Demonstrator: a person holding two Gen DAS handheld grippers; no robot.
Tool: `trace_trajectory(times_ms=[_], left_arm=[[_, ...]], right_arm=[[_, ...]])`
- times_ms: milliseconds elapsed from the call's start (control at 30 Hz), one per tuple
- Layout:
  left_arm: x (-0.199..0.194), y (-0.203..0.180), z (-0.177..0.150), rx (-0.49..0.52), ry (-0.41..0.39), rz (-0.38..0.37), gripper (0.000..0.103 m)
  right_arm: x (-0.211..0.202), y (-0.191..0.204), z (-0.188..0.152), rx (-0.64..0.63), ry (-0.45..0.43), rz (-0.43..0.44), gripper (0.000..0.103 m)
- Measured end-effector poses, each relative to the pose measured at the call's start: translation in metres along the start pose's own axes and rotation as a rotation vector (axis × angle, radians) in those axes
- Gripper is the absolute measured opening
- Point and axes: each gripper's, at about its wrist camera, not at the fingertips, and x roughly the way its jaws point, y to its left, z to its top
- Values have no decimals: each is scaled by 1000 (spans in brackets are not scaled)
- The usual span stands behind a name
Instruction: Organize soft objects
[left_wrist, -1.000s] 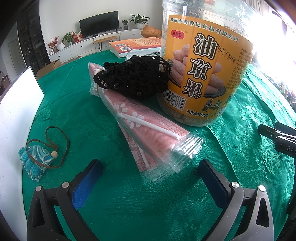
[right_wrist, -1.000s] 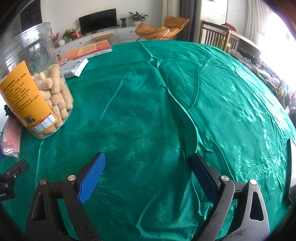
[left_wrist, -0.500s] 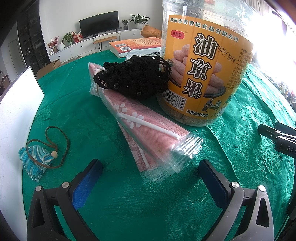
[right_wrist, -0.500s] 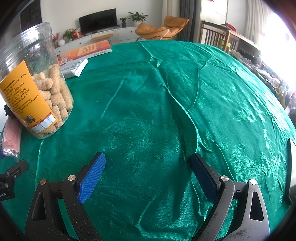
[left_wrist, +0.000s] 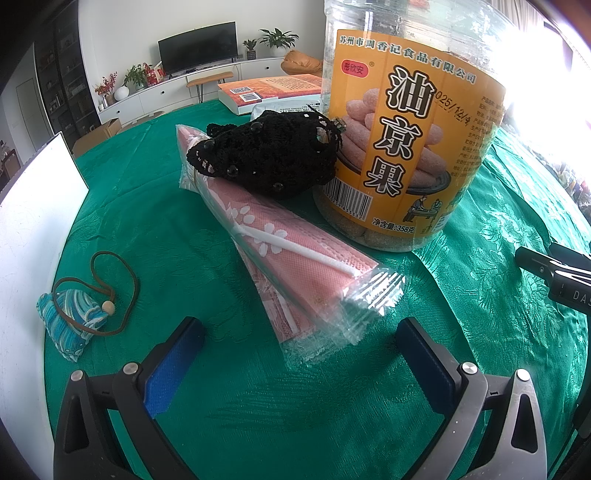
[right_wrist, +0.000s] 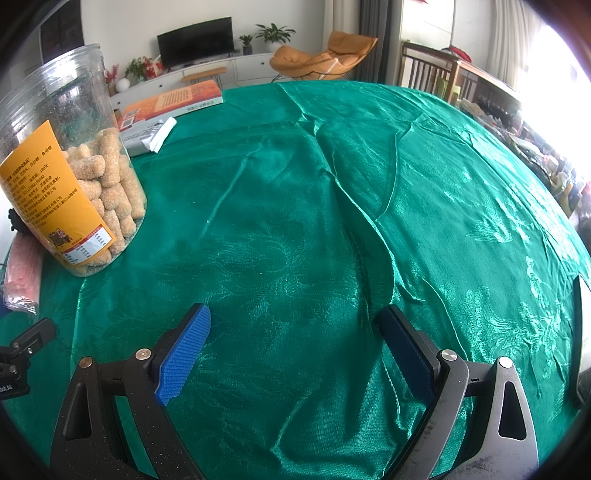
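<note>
Left wrist view shows the table (left_wrist: 155, 229), covered with a green cloth, and it bears everything. The jar (left_wrist: 410, 140) of snacks is the biggest thing on it; it stands upright at the back right, and I judge it is hard, so not a thing to sort. The white board (left_wrist: 33, 206) stands at the left edge. The mask pack (left_wrist: 288, 254), pink in clear wrap, lies flat from the jar's foot toward the camera, and its sealed end is just in front of the left gripper (left_wrist: 295, 354). The black pouch (left_wrist: 269, 158) rests on the far end of the pack and leans against the jar, so lifting the pack first may tip it off. The small blue pouch (left_wrist: 74, 321) with a brown cord lies apart, near the board.

The left gripper is spread wide and holds nothing; it faces the pack end, probably to take that first. The right gripper (right_wrist: 291, 350) is also spread wide and empty, above bare cloth, well away from the soft things. In its view the jar is at far left, with a book (right_wrist: 173, 103) behind it. No soft thing seems to be sorted yet.
</note>
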Motion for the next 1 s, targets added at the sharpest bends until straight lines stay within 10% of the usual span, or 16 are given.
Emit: trace_trajectory(times_ms=[1000], left_arm=[[-1,-5,-1,-46,-2,34,103]], right_arm=[[1,0,1,4,0,2,95]])
